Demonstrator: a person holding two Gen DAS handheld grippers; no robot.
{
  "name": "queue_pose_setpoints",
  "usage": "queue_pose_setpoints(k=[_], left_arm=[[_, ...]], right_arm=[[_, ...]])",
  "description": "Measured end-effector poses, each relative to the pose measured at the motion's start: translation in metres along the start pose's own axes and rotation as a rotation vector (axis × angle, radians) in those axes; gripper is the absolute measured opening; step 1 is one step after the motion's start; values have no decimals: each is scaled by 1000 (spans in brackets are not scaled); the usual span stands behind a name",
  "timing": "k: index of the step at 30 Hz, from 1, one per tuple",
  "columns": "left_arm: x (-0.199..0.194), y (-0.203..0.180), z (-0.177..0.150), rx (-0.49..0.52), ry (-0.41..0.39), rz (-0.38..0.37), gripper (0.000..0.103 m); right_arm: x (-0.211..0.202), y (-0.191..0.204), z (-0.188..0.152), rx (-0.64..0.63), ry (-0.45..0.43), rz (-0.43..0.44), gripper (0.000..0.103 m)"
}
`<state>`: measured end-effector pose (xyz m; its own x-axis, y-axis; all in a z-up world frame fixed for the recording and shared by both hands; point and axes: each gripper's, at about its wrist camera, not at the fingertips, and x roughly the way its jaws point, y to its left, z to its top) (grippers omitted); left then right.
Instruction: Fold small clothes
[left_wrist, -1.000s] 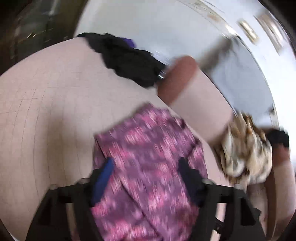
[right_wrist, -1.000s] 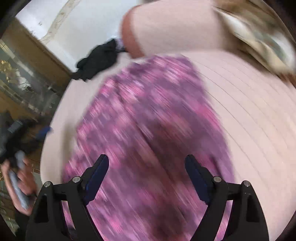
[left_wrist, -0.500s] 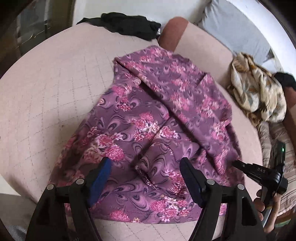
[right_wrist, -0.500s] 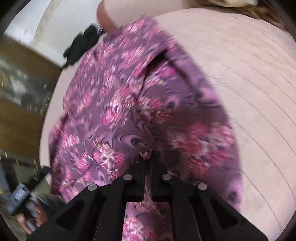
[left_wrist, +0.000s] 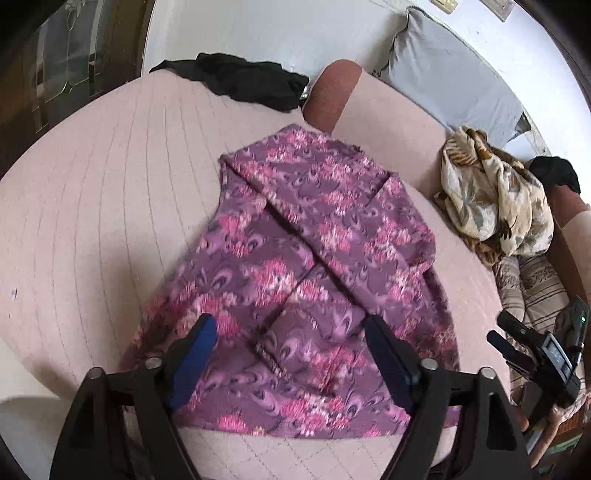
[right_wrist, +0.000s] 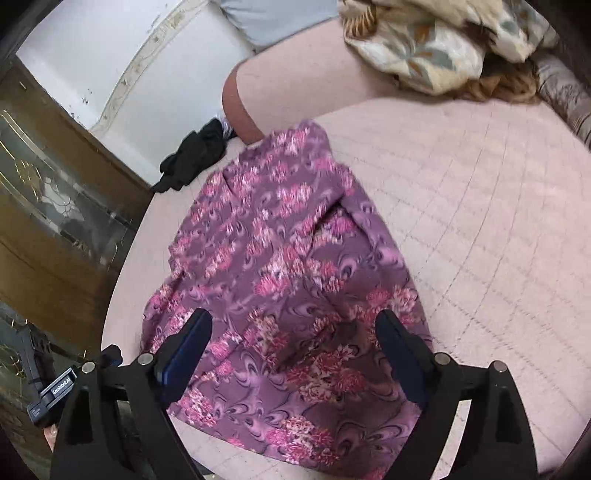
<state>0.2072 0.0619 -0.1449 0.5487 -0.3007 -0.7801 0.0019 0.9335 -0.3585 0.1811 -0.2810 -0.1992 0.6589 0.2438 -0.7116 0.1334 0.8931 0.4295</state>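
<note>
A purple garment with pink flowers (left_wrist: 306, 266) lies partly folded on the pink quilted surface (left_wrist: 92, 221), one flap laid diagonally over the rest. It also shows in the right wrist view (right_wrist: 280, 273). My left gripper (left_wrist: 288, 332) is open and empty, hovering just above the garment's near edge. My right gripper (right_wrist: 291, 328) is open and empty above the garment's near part. The right gripper also shows at the right edge of the left wrist view (left_wrist: 535, 350).
A black garment (left_wrist: 243, 81) lies at the far edge of the surface. A cream leaf-print cloth (left_wrist: 495, 199) is heaped at the right. A grey pillow (left_wrist: 450, 85) leans on the white wall. A dark wooden cabinet (right_wrist: 55, 206) stands on the left.
My right gripper was shut on a fold of the purple garment half a second ago; it has let go, opened and pulled back. The left gripper stayed open over the near edge.
</note>
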Motion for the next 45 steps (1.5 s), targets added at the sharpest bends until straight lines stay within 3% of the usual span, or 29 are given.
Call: queue_pose_setpoints(k=[5,12,16,22,29,35,37,38,39,40,41,42,43,45], left_arm=[[9,-4,34,24,0,6,87],[47,-9,98,52,21,22,87],[87,-9,140,40,65,8,87],[167,-8,206,35,147,-5,87],[258,7,275,52,169,30,86],[313,15,310,26,212,3,85],[321,7,318,67,212,9,85],[325,3,320,92,221,30,75],[326,0,321,108,225,55,56],[328,-4,320,135,238,76,49],[328,-7,320,152,255,48,36],[329,-7,320,151,274,17,27],[329,-5,319,131,292,-14,27],[331,-2,319,112,280,-18,29]], right_arm=[[-18,7,21,8,-2,96,90],[14,11,62,-30,71,56,87],[59,6,103,-77,185,49,66],[121,-6,165,-108,243,36,64],[208,-23,246,-106,252,-17,59],[276,-51,299,-12,253,-60,60],[293,-57,309,1,258,-51,60],[302,-58,312,2,271,-38,60],[309,-58,315,-4,279,-31,60],[312,-55,317,-26,277,-42,55],[313,-51,318,-51,273,-53,49],[314,-46,317,-75,283,-51,27],[316,-43,316,-87,306,-29,12],[315,-35,312,-126,320,-42,12]])
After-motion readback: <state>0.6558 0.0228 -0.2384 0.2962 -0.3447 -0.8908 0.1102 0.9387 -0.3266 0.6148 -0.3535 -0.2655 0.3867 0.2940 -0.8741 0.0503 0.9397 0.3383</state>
